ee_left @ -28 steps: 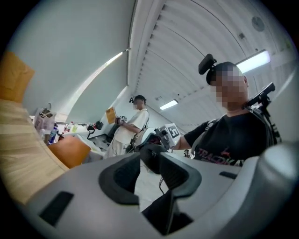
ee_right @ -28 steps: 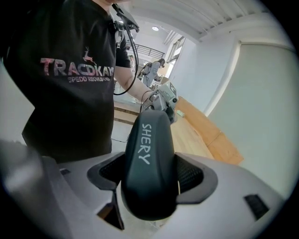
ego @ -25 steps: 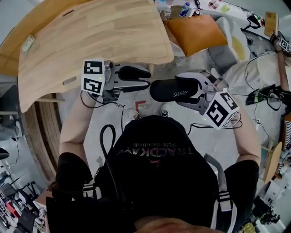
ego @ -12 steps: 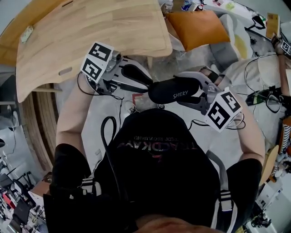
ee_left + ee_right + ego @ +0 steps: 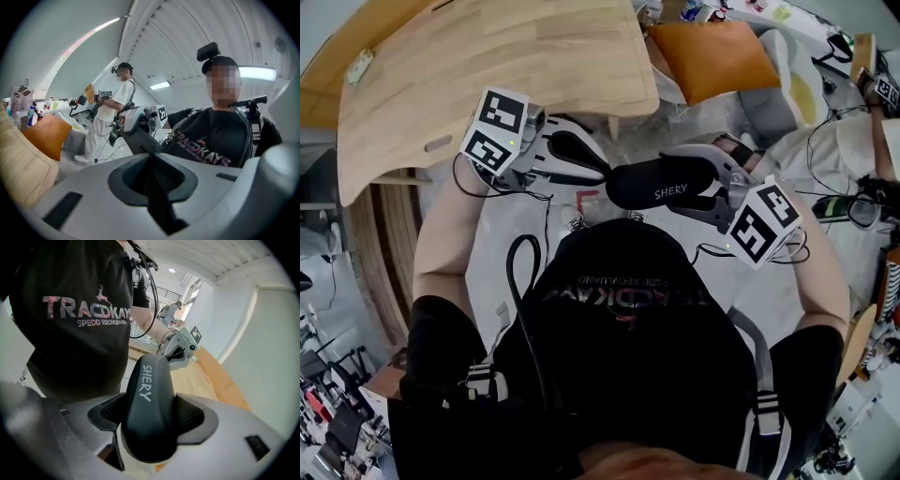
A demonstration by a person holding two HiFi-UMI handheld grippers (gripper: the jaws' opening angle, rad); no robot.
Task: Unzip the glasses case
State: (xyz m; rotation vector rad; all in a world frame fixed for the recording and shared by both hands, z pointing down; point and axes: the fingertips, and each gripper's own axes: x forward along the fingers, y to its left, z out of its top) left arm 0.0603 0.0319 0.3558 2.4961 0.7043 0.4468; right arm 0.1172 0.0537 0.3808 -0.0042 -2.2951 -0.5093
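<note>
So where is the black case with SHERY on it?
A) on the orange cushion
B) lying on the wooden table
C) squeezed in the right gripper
C: the right gripper presses its fingers on both sides of the glasses case, holding it up.

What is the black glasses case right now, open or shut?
Shut. The glasses case looks like one smooth closed shell, halves together, with no gap showing anywhere.

Matt smooth black glasses case (image 5: pixel 661 183), pale smooth-grained wood table (image 5: pixel 487 75), soft matt orange cloth cushion (image 5: pixel 712 58).
</note>
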